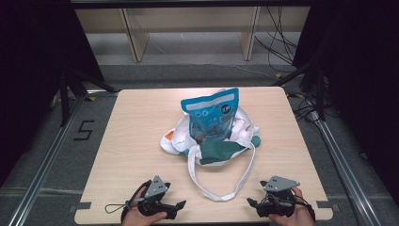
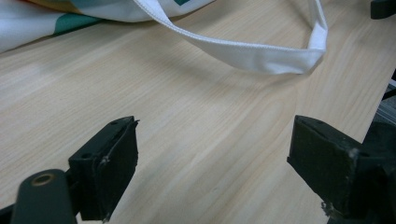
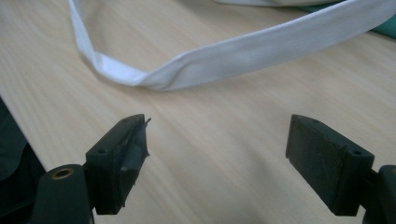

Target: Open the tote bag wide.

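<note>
A white and teal tote bag (image 1: pixel 207 141) lies in the middle of the wooden table (image 1: pixel 131 141), and a blue snack pouch (image 1: pixel 212 115) stands up out of it. Its long white strap (image 1: pixel 221 195) loops toward the near edge; the same strap (image 2: pixel 261 53) crosses the top of the left gripper view, and the strap (image 3: pixel 205 60) curves ahead of the jaws in the right gripper view. My left gripper (image 1: pixel 181 205) rests near the front left, open, nothing between its jaws (image 2: pixel 212 163). At the front right my right gripper (image 1: pixel 250 202) is open and empty too (image 3: pixel 217 158).
Past the table's far edge stands a wooden shelf frame (image 1: pixel 188 28) on a grey floor, with cables (image 1: pixel 282 47) at the right. Metal rails (image 1: pixel 42 165) run along both sides of the table. Bare tabletop surrounds the bag.
</note>
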{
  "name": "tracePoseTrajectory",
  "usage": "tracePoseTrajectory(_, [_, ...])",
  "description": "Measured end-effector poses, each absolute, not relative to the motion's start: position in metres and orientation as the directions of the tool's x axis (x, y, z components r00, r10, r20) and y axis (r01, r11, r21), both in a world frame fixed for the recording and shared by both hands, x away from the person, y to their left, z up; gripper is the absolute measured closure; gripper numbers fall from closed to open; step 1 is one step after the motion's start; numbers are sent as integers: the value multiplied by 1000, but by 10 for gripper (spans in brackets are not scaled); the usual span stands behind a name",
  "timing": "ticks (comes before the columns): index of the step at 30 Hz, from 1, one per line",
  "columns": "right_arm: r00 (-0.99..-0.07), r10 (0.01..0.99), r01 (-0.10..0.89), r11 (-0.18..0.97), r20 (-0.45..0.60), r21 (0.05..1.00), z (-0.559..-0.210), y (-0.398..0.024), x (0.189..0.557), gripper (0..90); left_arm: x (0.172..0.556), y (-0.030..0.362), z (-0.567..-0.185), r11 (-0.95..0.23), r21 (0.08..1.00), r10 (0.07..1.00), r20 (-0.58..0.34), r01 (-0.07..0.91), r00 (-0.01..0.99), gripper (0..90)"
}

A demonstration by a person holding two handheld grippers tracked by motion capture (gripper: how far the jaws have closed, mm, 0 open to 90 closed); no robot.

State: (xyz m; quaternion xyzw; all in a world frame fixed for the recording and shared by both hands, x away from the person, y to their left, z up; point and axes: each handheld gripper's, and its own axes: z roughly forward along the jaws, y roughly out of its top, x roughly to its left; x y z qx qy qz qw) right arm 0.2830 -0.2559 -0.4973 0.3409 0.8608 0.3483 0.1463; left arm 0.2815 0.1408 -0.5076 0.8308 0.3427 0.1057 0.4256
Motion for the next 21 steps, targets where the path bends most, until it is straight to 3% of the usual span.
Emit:
tracePoseTrajectory(7, [-734, 679, 519, 553, 8, 652, -500, -254, 278, 229, 280, 141, -510, -387, 770, 679, -135, 507, 722, 151])
tracePoseTrajectory(21, [-734, 679, 523, 553, 13, 649, -502, -253, 279, 226, 282, 142, -511, -403, 755, 682, -129, 517, 720, 152])
